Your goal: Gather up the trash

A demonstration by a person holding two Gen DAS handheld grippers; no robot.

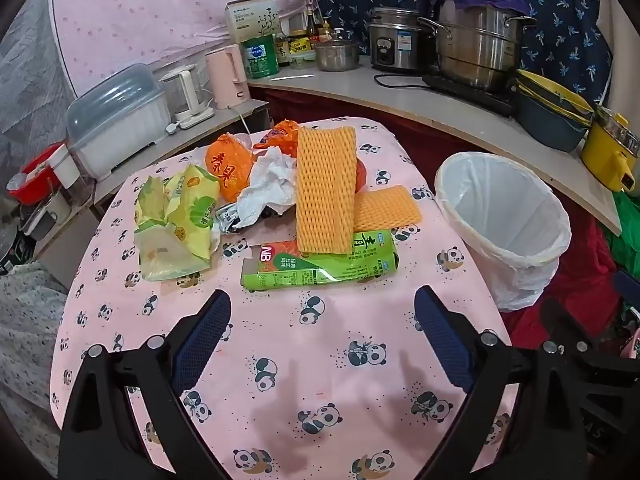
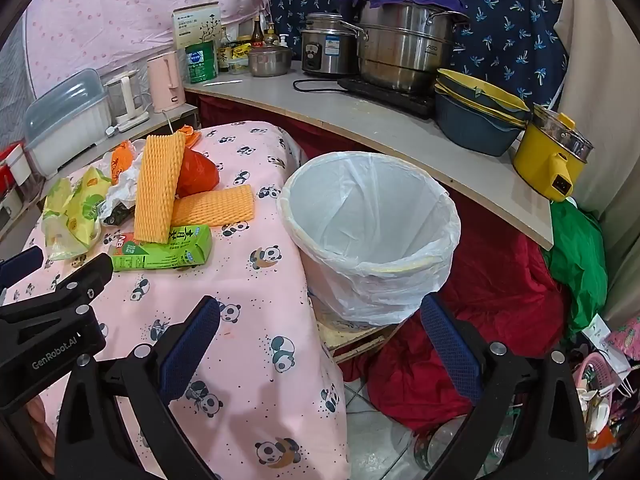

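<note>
**A:** Where do the jaws stand?

**B:** The left gripper has its blue-padded jaws wide apart and empty, hovering over the pink panda-print tablecloth near its front edge. The right gripper is spread just as wide, holding nothing, straddling the cloth's right edge.

**A:** And the trash?

**B:** Straight ahead of the left jaws lies the flattened green cardboard carton, nearest of the pile, long axis running left to right across the gap. I judge the left hand better placed for it; a wrist turn may be needed to pinch its short side. A long orange foam fruit net leans over its back edge, a shorter one just beside. Behind: crumpled white tissue, orange plastic bag, yellow-green wrapper.

**A:** The bin?

**B:** The white-lined round bin stands off the cloth's right edge, ahead of the right jaws.

**A:** Any writing?

**B:** "NB" on the carton, plus Chinese characters, possibly "青", too small to be sure. "GenRobot.AI" on the left gripper's body in the right view.
</note>
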